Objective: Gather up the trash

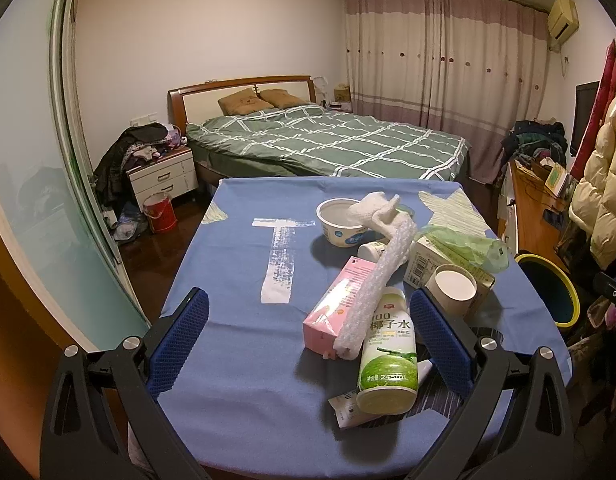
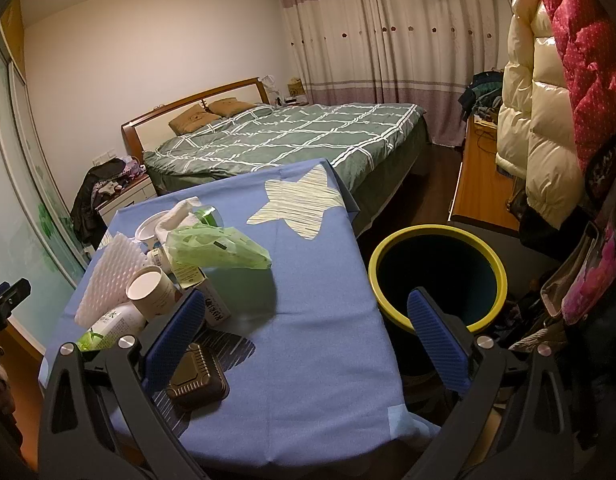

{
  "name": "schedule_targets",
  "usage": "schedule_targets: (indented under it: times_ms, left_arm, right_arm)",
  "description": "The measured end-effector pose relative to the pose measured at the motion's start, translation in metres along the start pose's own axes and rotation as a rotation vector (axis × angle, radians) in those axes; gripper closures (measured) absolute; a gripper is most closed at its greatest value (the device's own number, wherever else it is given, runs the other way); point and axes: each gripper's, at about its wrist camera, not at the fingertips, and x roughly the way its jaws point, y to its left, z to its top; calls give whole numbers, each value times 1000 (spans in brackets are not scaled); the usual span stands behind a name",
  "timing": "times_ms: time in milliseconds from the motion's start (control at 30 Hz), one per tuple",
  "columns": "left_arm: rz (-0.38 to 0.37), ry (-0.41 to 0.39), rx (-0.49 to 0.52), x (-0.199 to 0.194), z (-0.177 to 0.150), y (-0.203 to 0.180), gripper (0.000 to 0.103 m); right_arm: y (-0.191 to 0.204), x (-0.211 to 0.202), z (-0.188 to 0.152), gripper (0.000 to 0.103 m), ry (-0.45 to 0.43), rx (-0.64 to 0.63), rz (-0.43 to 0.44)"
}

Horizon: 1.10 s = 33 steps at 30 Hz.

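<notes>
Trash lies on the blue-clothed table [image 1: 235, 280]: a green coconut-water bottle [image 1: 388, 356], a pink carton [image 1: 336, 308], white foam wrap [image 1: 384, 268], a paper cup [image 1: 454, 286], a white bowl [image 1: 342, 224], a green plastic bag [image 1: 464, 248] and a squeezed tube [image 1: 350, 410]. My left gripper [image 1: 308, 332] is open, low over the table, with the bottle and carton between its fingers. My right gripper [image 2: 308, 340] is open and empty over the table's right edge. A dark square tin [image 2: 197, 380] lies by its left finger. The yellow-rimmed bin [image 2: 438, 276] stands on the floor to the right.
A bed with a green checked cover [image 1: 328, 144] stands behind the table. A white nightstand [image 1: 163, 176] and a red bucket [image 1: 159, 212] are at far left. A wooden desk [image 2: 480, 184] and hanging padded coats [image 2: 548, 100] crowd the right side.
</notes>
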Motion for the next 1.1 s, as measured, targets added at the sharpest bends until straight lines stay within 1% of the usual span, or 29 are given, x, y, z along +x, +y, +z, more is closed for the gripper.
schedule_targets:
  times_ms: [300, 500, 733, 867, 900, 967, 1000, 1033, 1100]
  left_arm:
    - [-13, 9, 7, 9, 1, -4, 4]
    - [-12, 23, 0, 17, 3, -2, 4]
    - [-16, 39, -1, 30, 5, 0, 4]
    - [-20, 49, -2, 38, 6, 1, 4]
    - [-21, 50, -2, 40, 6, 2, 4]
    - [-23, 52, -6, 45, 8, 3, 4]
    - [-24, 53, -8, 47, 8, 4, 4]
    - [-26, 54, -9, 49, 9, 5, 4]
    - [-30, 59, -12, 53, 10, 5, 4]
  right_arm:
    - [0, 9, 0, 6, 20, 8, 2]
    - [10, 20, 3, 6, 42, -13, 36]
    - [51, 49, 12, 6, 62, -102, 154]
    - [71, 68, 21, 7, 54, -140, 199]
    - [76, 73, 23, 7, 51, -150, 208]
    - [82, 79, 25, 12, 58, -161, 212]
    - [86, 85, 27, 17, 66, -169, 216]
    - [90, 91, 28, 19, 77, -175, 226]
    - [98, 106, 30, 21, 96, -188, 220]
